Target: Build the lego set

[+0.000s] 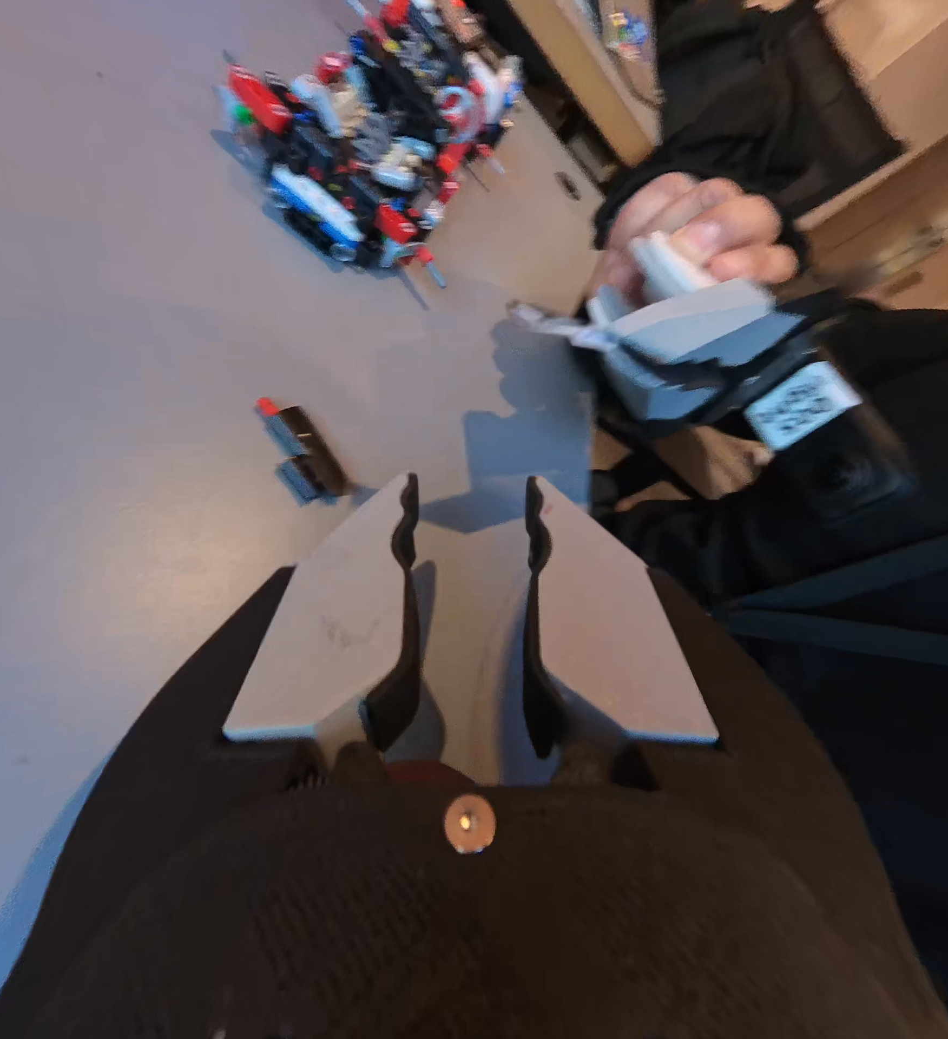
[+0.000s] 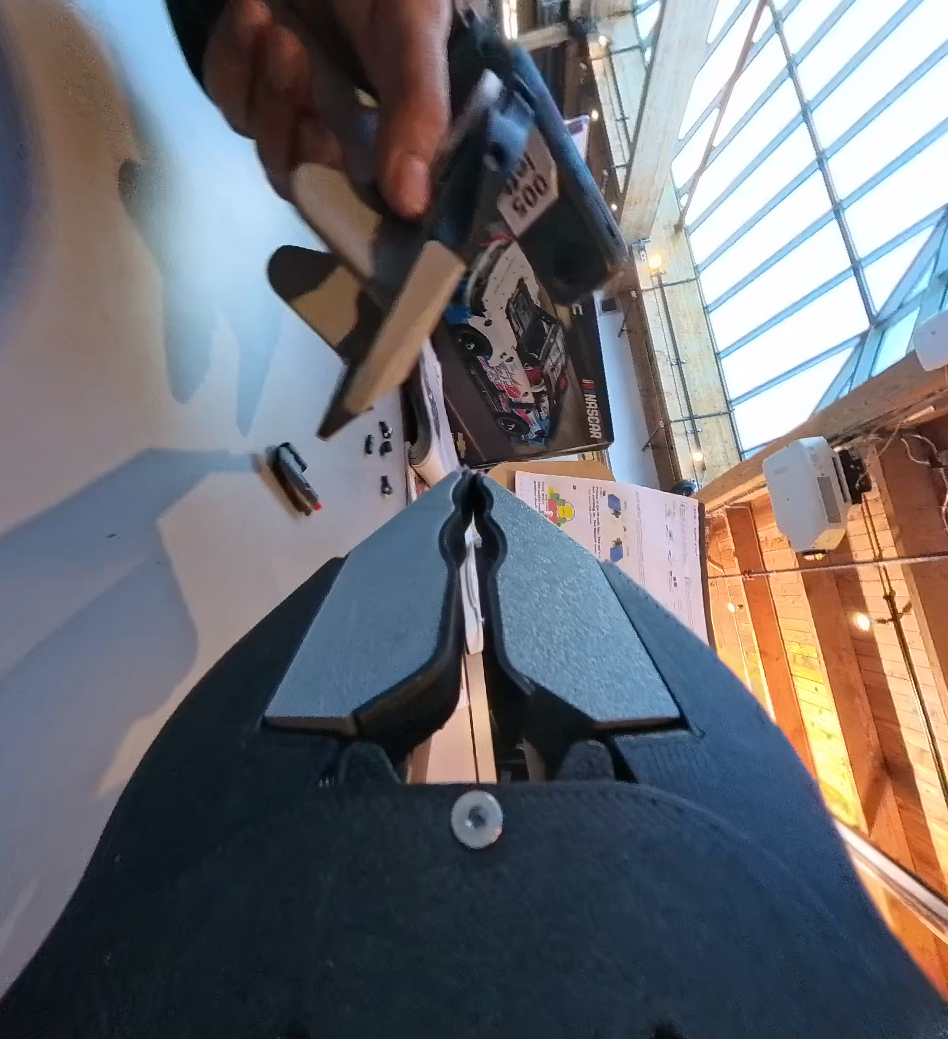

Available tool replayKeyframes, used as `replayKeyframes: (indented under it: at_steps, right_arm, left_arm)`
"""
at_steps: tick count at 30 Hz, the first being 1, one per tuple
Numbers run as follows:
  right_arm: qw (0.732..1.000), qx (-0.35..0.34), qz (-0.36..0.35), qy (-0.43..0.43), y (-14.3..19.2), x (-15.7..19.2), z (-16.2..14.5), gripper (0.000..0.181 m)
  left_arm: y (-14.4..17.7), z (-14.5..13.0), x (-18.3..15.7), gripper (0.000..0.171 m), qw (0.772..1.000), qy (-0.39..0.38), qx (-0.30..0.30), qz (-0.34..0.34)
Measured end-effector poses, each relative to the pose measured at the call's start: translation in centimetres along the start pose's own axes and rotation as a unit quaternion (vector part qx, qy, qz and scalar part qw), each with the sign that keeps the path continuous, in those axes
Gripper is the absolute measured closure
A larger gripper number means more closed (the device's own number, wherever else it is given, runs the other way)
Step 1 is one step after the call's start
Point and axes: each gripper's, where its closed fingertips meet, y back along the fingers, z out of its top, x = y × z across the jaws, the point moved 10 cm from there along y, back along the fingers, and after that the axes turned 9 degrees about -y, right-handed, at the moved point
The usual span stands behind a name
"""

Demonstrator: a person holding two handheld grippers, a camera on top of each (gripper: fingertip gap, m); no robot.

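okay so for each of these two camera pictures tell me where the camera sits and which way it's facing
Left wrist view: sits behind the left gripper, looking down across the table at the lego pile; its open fingers, the other gripper and a hand show.
Right wrist view: sits behind the right gripper, rolled sideways, facing the set's box and instruction sheet; its closed fingers show.
Shared: the small black-and-grey assembly lying on the table.

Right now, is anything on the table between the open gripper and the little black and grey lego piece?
No. The left wrist view shows bare table between the left hand-held gripper and the small black-and-grey lego assembly with a red tip.
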Motion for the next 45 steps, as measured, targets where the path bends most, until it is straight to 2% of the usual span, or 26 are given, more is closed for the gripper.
replayKeyframes:
  at_steps: [2, 7, 12, 15, 17, 25, 28, 33, 45]
  right_arm:
    - [0.999, 0.003, -0.016, -0.033, -0.3, -0.6, -0.6, 0.181]
    - [0.994, 0.013, -0.035, -0.102, -0.4, -2.2, -2.6, 0.181]
    - [0.987, 0.020, -0.037, -0.152, -0.4, -3.1, -4.1, 0.181]
    - [0.985, 0.025, -0.036, -0.166, -0.6, -3.6, -4.9, 0.181]
    - [0.985, 0.027, -0.033, -0.169, -0.7, -3.8, -5.4, 0.181]
    - [0.980, 0.037, -0.023, -0.192, -1.2, -4.4, -7.2, 0.181]
    - [0.978, 0.034, -0.021, -0.204, -1.3, -4.5, -7.3, 0.181]
    - [0.977, 0.033, -0.009, -0.210, -1.6, -4.2, -7.2, 0.181]
    - [0.975, 0.028, -0.005, -0.219, -1.5, -4.2, -7.2, 0.181]
  left_arm:
    - [0.7, -0.2, 0.9, 0.136, 0.997, -0.028, 0.006, 0.078]
    - [1.8, -0.3, 2.2, 0.134, 0.988, -0.091, 0.009, 0.125]
    - [1.4, -0.8, 2.9, 0.134, 0.982, -0.135, 0.048, 0.123]
    - [1.4, -0.5, 2.9, 0.136, 0.980, -0.155, 0.043, 0.119]
    - [1.3, -0.4, 3.3, 0.136, 0.983, -0.140, 0.041, 0.110]
    - [2.3, 0.4, 4.1, 0.144, 0.990, -0.110, -0.031, 0.084]
    - [2.5, 0.5, 3.9, 0.145, 0.989, -0.116, -0.042, 0.084]
    - [2.0, 0.4, 3.8, 0.144, 0.988, -0.127, -0.022, 0.087]
    - [2.0, 0.4, 3.9, 0.145, 0.989, -0.117, -0.020, 0.083]
